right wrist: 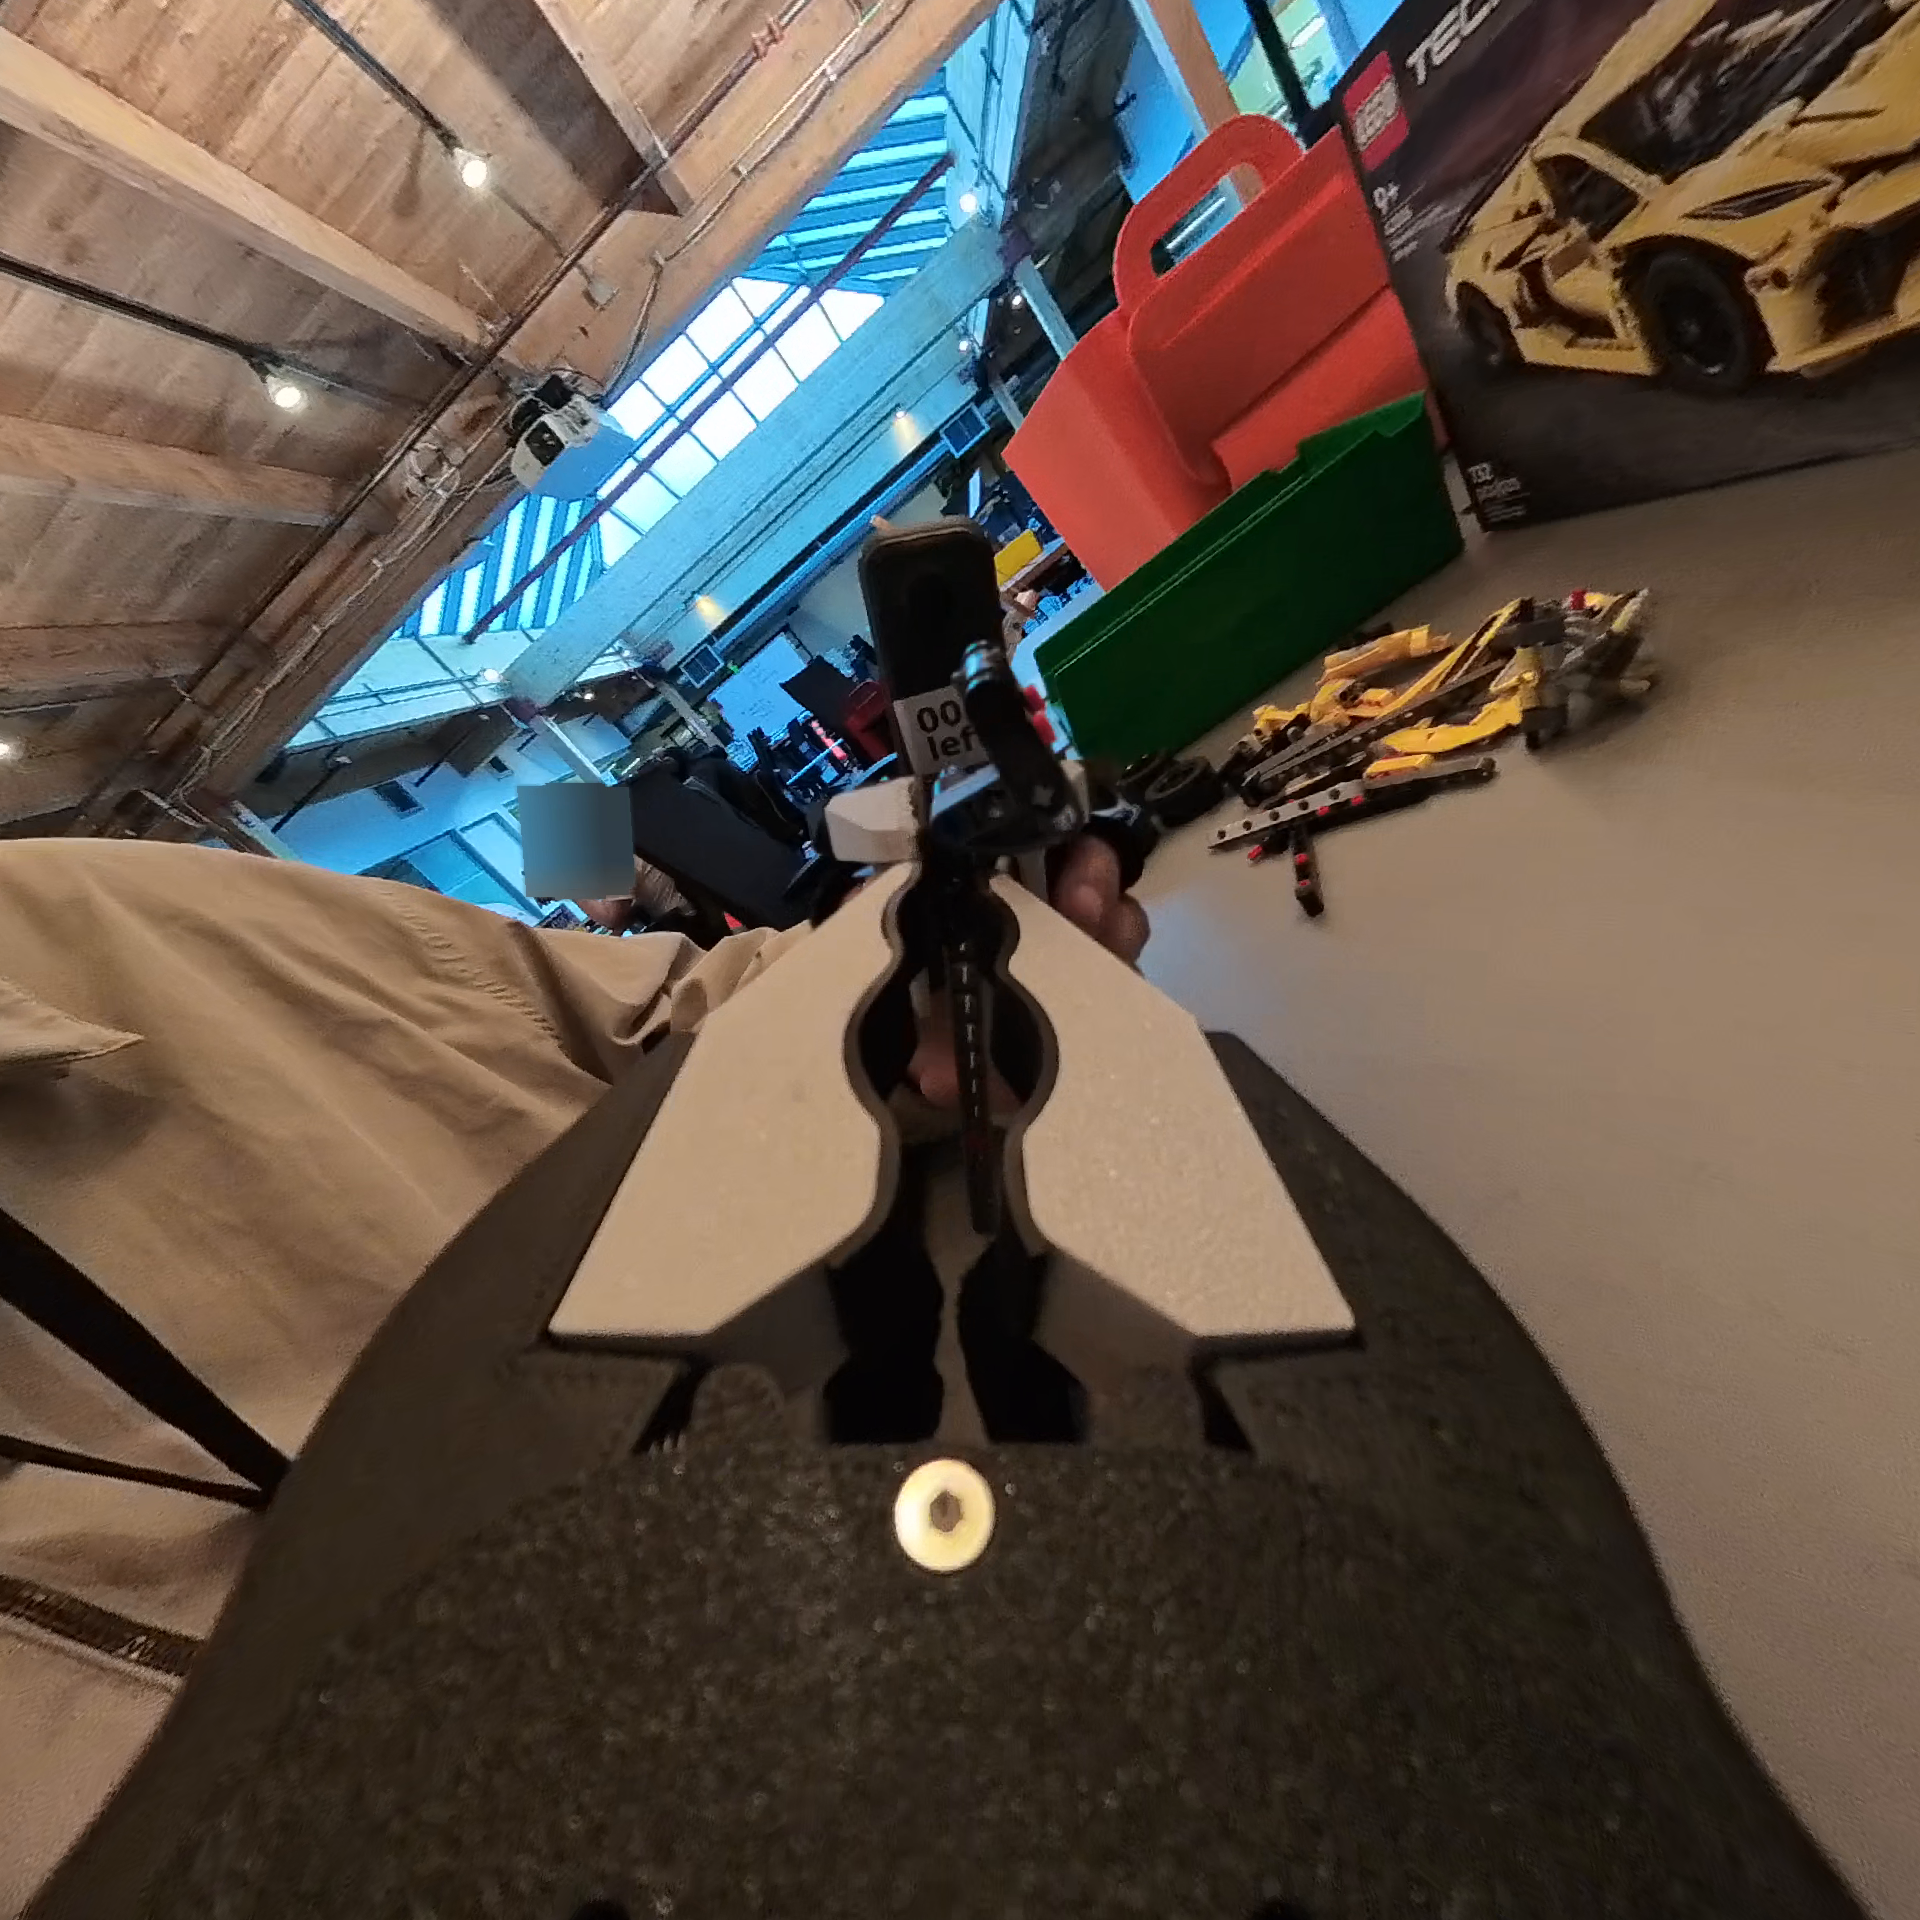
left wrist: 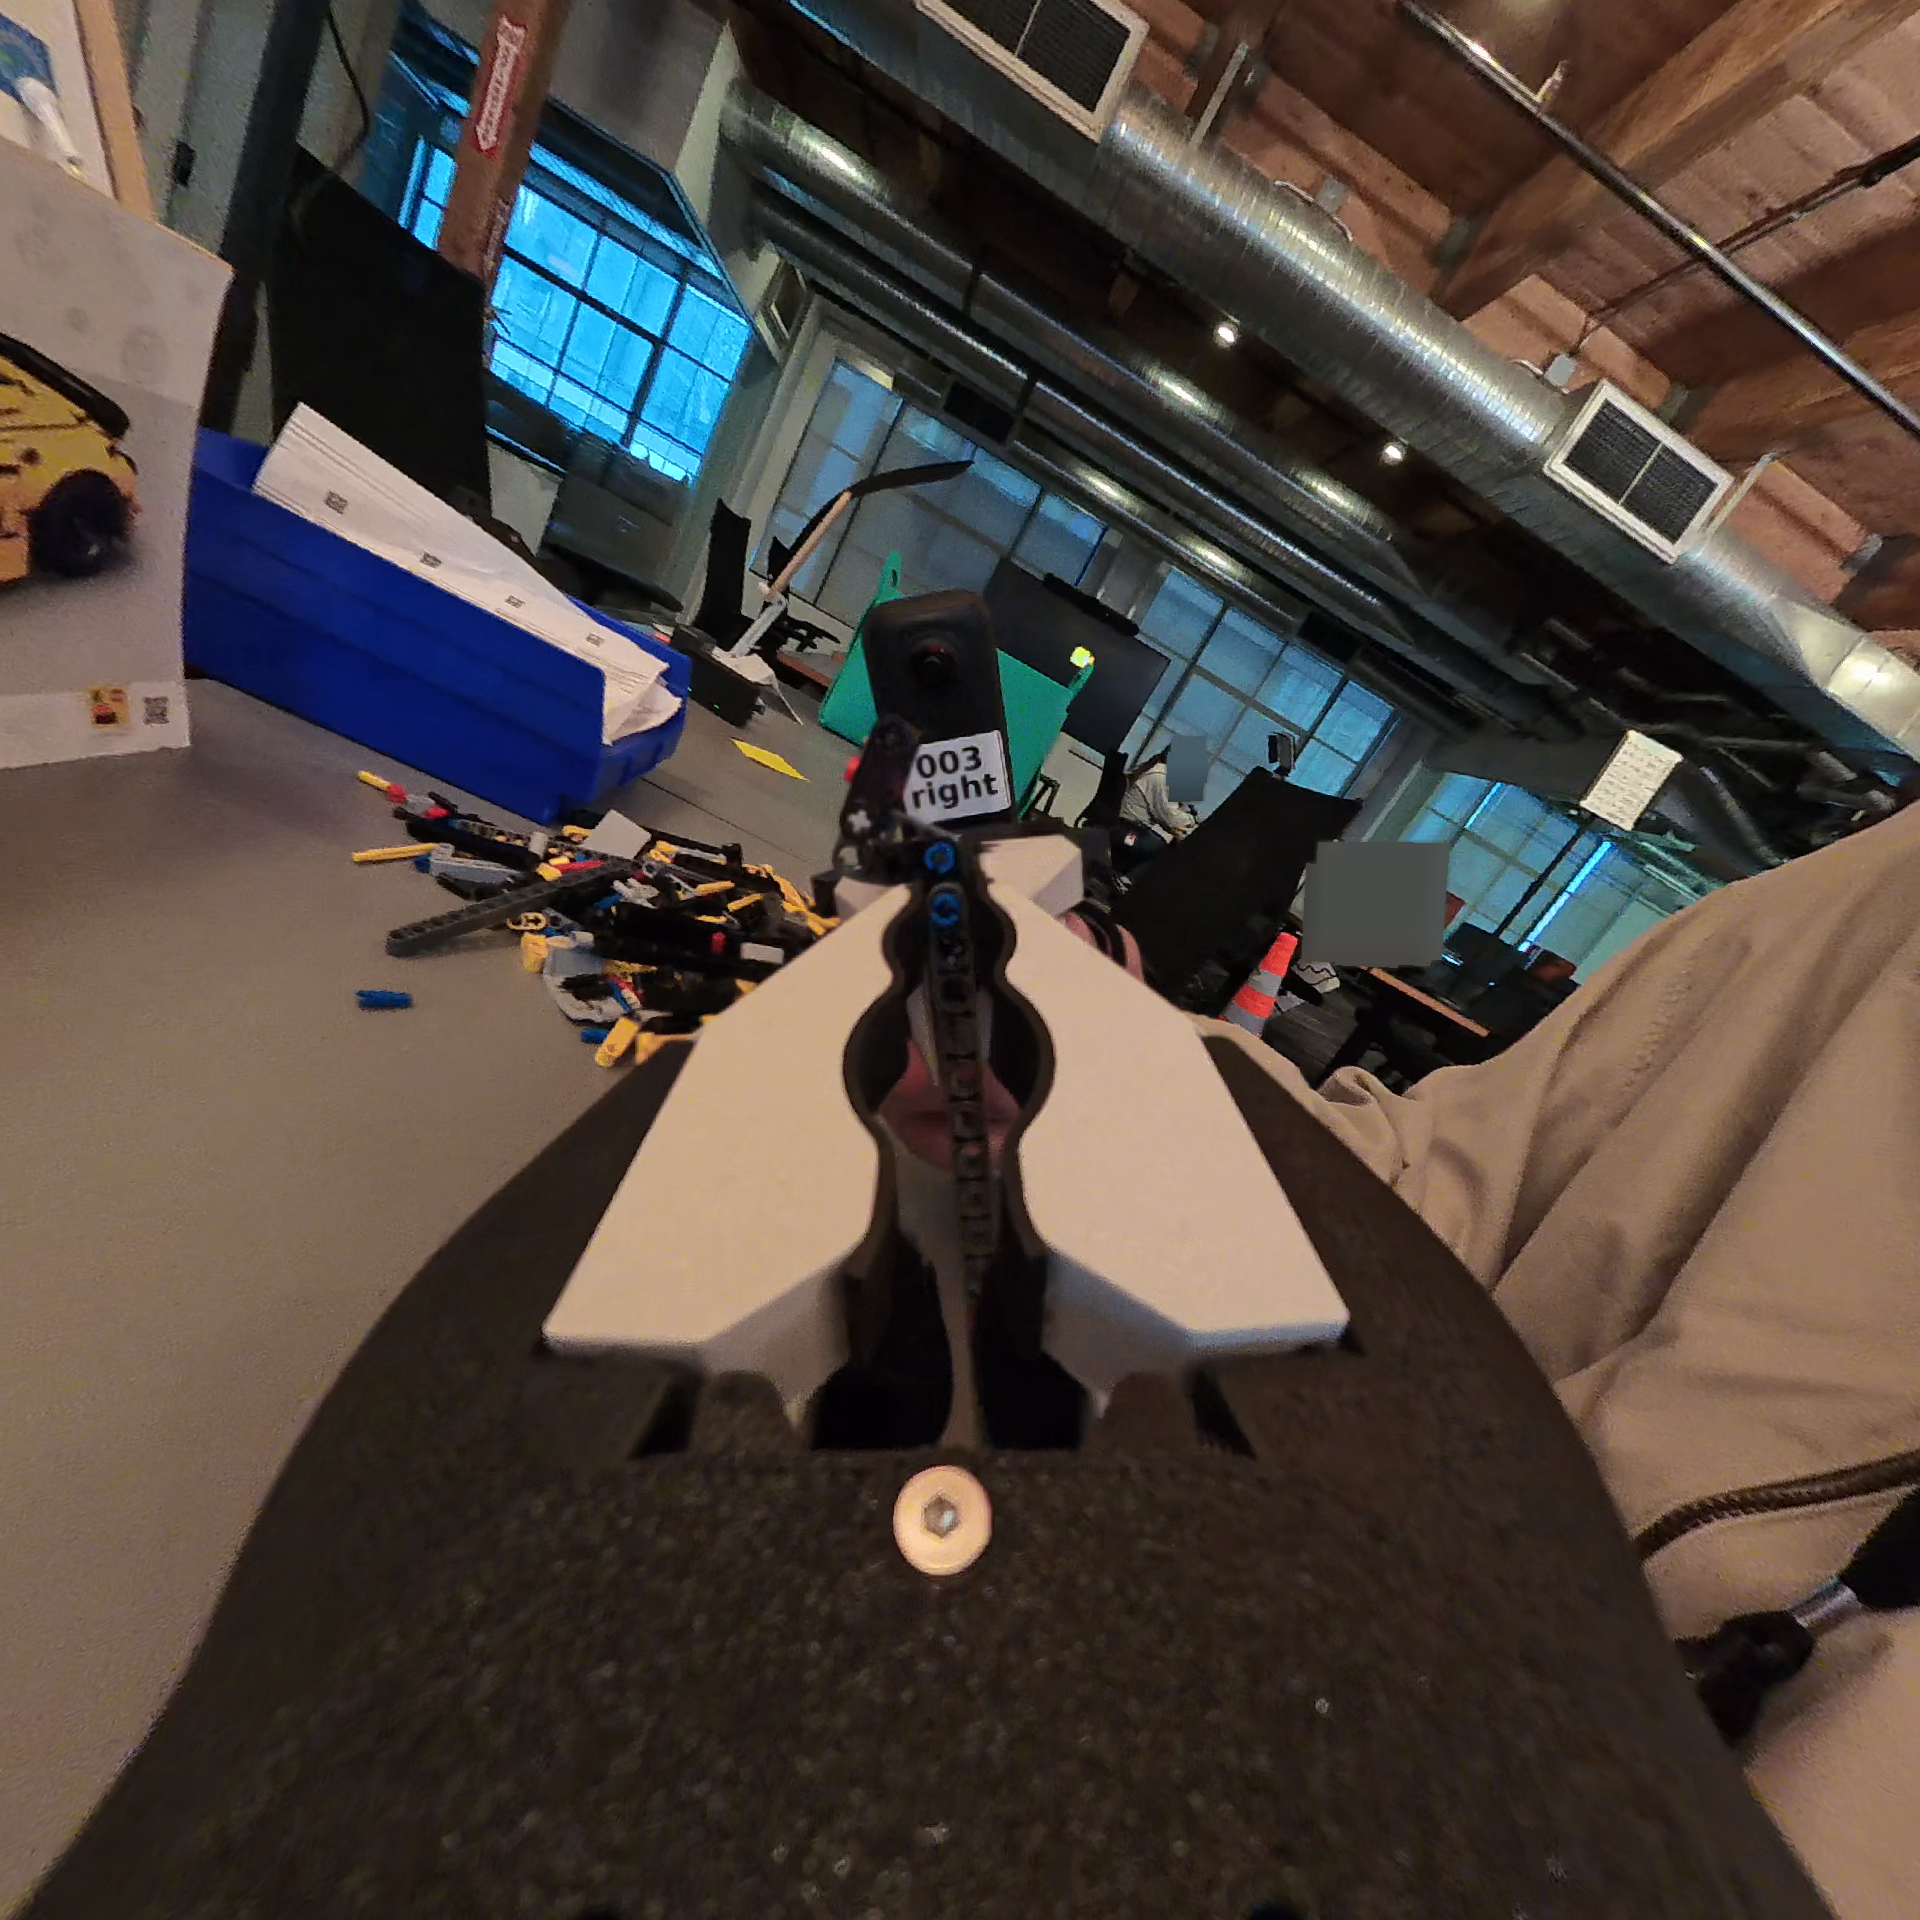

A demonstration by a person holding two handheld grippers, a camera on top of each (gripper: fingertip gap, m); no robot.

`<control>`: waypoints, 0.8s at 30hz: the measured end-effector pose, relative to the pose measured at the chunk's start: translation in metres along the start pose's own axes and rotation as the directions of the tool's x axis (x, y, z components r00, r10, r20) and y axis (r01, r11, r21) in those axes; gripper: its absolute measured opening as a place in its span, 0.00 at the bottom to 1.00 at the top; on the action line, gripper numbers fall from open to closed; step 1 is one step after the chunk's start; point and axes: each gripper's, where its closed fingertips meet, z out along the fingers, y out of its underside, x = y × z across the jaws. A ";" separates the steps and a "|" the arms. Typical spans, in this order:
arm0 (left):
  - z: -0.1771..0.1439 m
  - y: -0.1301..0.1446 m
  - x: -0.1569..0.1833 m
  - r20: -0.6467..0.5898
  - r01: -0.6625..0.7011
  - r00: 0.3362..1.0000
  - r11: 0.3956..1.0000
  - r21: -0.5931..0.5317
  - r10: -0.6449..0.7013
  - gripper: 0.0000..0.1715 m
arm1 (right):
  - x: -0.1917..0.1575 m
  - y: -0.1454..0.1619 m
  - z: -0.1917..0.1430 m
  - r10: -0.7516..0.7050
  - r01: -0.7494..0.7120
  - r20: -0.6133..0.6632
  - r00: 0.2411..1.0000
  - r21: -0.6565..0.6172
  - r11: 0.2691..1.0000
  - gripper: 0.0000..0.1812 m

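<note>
My left gripper is shut on a thin black holed beam that runs between its grey fingers, with two blue pins at the far end. My right gripper is shut on a thin black beam as well. The two grippers face each other tip to tip above the grey table. A black angled piece sticks up where the tips meet; it also shows in the right wrist view. I cannot tell whether both hold one joined assembly.
A pile of loose black, yellow and grey parts lies by a blue bin holding white booklets. A box with a yellow car picture, a red case, a green bin and a partly built yellow frame stand on the other side. A beige sleeve is close by.
</note>
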 end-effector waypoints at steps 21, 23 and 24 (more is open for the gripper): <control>-0.030 -0.030 -0.001 -0.085 0.082 0.993 0.995 0.062 -0.077 0.04 | 0.081 0.035 -0.052 -0.258 0.086 -0.423 0.869 -0.384 0.919 0.03; -0.028 -0.026 0.000 -0.084 0.077 0.994 0.996 0.045 -0.073 0.04 | 0.083 0.056 -0.039 -0.313 0.094 -0.408 0.858 -0.473 0.876 0.03; -0.027 -0.025 0.001 -0.090 0.079 0.993 0.996 0.042 -0.075 0.04 | 0.082 0.064 -0.034 -0.298 0.070 -0.396 0.869 -0.497 0.865 0.03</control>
